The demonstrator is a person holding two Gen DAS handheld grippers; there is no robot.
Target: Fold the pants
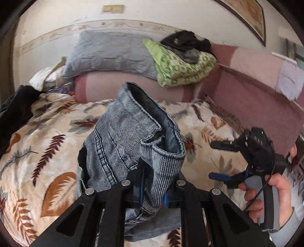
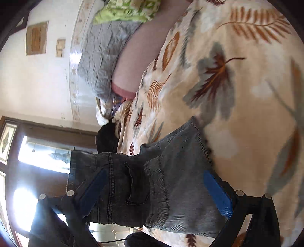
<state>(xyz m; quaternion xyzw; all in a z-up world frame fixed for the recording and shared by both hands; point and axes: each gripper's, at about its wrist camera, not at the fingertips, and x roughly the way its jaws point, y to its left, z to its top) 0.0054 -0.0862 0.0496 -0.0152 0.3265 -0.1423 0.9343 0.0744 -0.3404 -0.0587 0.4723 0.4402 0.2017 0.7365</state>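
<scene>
Leaf-print bedspread (image 1: pixel 47 144) fills the room; the pants (image 1: pixel 133 136) hang bunched above it, clamped in the left gripper (image 1: pixel 152 190), while the right gripper (image 1: pixel 218 159), fingers apart and empty, hovers well right of the denim

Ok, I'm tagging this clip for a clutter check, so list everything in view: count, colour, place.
jeans: one pair, grey-blue denim, bunched over the bedspread, gripped by the left tool
bedspread: one, cream with brown and grey leaves, covering the bed
grey pillow: one, against the wall
pink bolster: one, below the grey pillow
green blanket: one, folded, green and white floral, right of the pillow
black clothes: one heap, on the green blanket
dark garment: one, black, left bed edge
framed picture: one, on the wall, upper right
glass door: brown frame, beside the bed
left tool: black, blue pads, shut on the jeans
right tool: black, open
hand: one, holding the right tool's handle
</scene>
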